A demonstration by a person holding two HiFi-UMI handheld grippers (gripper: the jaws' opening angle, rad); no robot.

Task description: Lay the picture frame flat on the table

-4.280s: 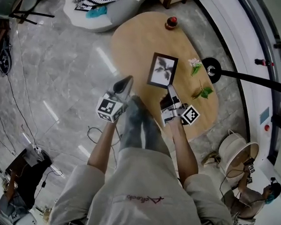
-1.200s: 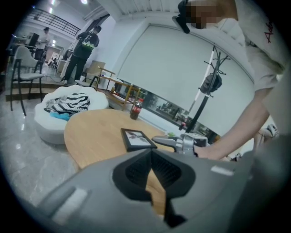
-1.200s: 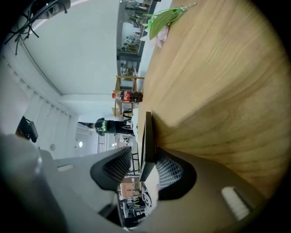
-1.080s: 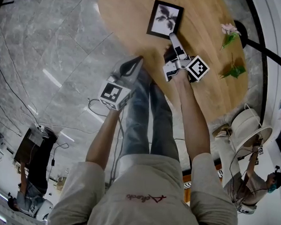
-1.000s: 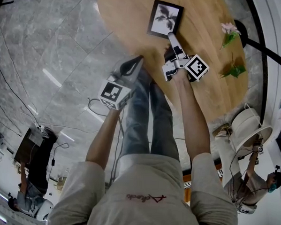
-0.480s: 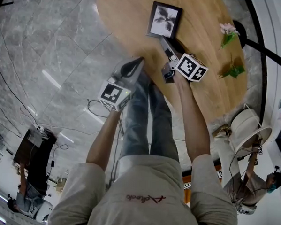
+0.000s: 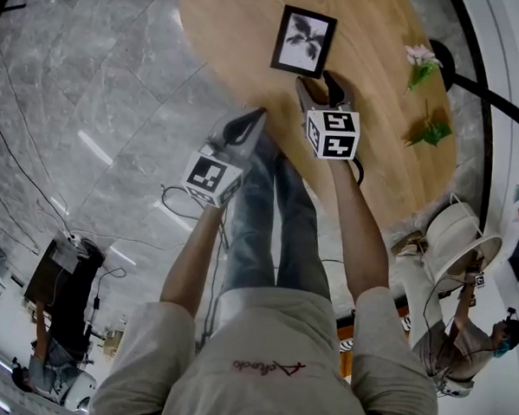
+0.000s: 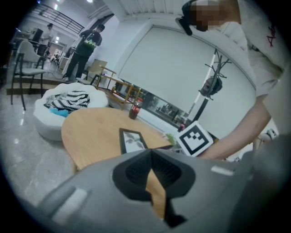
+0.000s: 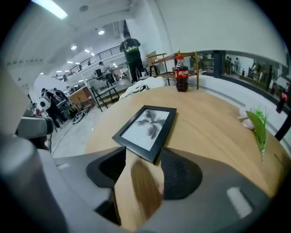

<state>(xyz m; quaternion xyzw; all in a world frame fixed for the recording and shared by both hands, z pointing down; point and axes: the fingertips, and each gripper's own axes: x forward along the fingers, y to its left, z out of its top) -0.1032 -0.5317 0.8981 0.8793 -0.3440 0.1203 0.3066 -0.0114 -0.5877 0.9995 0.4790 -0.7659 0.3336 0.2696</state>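
Observation:
The black picture frame (image 7: 303,41) with a leaf print lies flat on the oval wooden table (image 7: 374,165), glass up. My right gripper (image 7: 318,80) hovers just behind its near edge. Its jaws stand apart and are closing, with nothing between the pads. In the right gripper view the picture frame (image 9: 148,129) lies a little ahead of the right gripper (image 9: 143,158), apart from it. My left gripper (image 7: 254,118) is shut and empty, hanging over the floor beside the table's near-left edge. From the left gripper (image 8: 151,154) I see the picture frame (image 8: 132,141) farther off.
A cola bottle (image 9: 182,73) stands at the table's far end. A pink flower (image 7: 421,59) and a green sprig (image 7: 433,131) lie to the right of the frame. A white wicker basket (image 7: 449,234) and a seated person (image 7: 465,343) are right of the table.
My right gripper has let go of the frame's near edge, opened and drawn back toward me, turning its marker cube upward. The frame stays flat. The left gripper has not moved.

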